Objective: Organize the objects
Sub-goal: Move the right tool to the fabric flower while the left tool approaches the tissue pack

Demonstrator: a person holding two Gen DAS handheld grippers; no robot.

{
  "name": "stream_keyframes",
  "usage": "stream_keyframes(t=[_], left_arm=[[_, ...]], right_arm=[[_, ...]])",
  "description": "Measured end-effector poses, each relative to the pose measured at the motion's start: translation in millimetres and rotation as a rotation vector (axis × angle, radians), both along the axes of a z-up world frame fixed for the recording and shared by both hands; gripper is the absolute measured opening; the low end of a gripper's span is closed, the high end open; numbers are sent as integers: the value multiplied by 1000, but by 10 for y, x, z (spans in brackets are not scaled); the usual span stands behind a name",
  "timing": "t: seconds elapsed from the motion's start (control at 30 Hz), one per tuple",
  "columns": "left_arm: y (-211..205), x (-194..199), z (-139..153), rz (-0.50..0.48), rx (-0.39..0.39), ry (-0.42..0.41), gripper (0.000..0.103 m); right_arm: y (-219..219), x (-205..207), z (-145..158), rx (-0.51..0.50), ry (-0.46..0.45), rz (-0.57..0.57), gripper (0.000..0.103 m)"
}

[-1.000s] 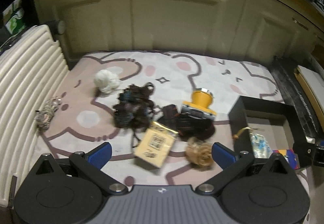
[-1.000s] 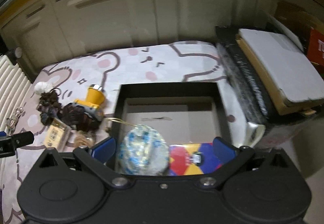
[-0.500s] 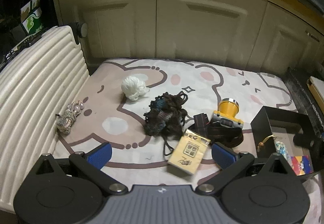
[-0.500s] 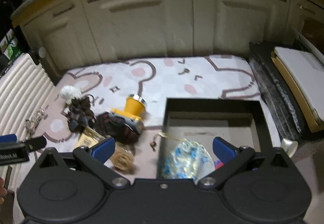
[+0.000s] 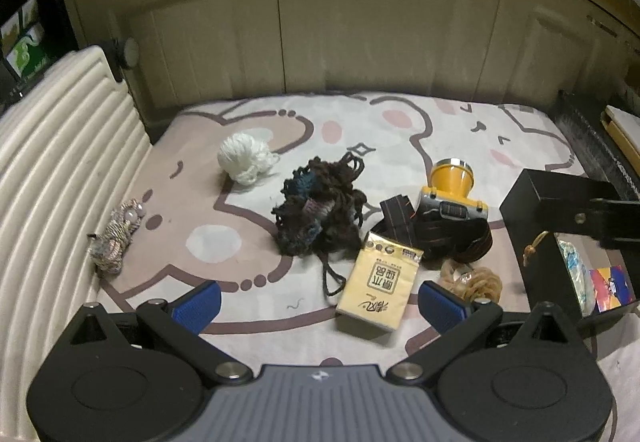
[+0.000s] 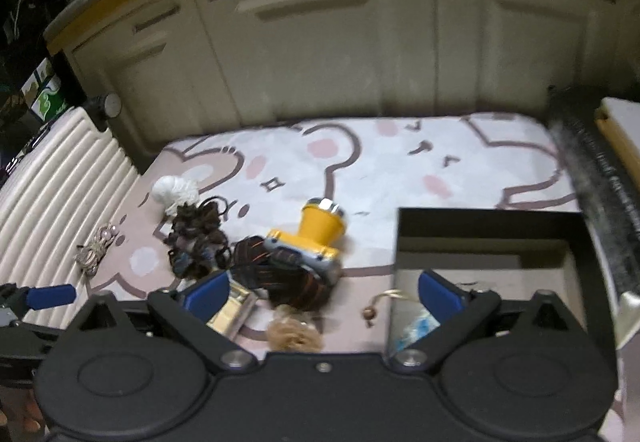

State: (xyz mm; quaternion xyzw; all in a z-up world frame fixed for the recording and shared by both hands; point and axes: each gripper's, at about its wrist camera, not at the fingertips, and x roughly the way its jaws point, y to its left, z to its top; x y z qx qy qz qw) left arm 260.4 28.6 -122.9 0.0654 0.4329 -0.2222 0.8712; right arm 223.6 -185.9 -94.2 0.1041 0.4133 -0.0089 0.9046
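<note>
On the bunny mat, loose things wait beside a black box

Left wrist view: the left tongs [image 5: 318, 300] stand released and empty, with the tissue pack [image 5: 379, 282] just ahead between the pads, long axis running away and slightly right. Yarn [image 5: 244, 157], dark tangle [image 5: 320, 212] and headlamp [image 5: 452, 198] lie beyond; the box [image 5: 532, 210] sits at the right, and the mat [image 5: 240, 114] is open toward the cupboards.
Right wrist view: the right tongs [image 6: 323, 292] are closing but empty, hanging over the headlamp strap [image 6: 280, 274], with the box wall [image 6: 480, 220] just right. I judge the right hand nearer the box.
</note>
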Motion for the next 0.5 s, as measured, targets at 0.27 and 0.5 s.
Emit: stream_keyframes(t=[0.27, 0.5], left_arm=[[67, 158, -155, -7, -20, 50, 102], [110, 236, -239, -12, -41, 80, 96]], right_arm=[[191, 248, -376, 32, 144, 121, 60], [351, 354, -661, -41, 213, 213, 57]])
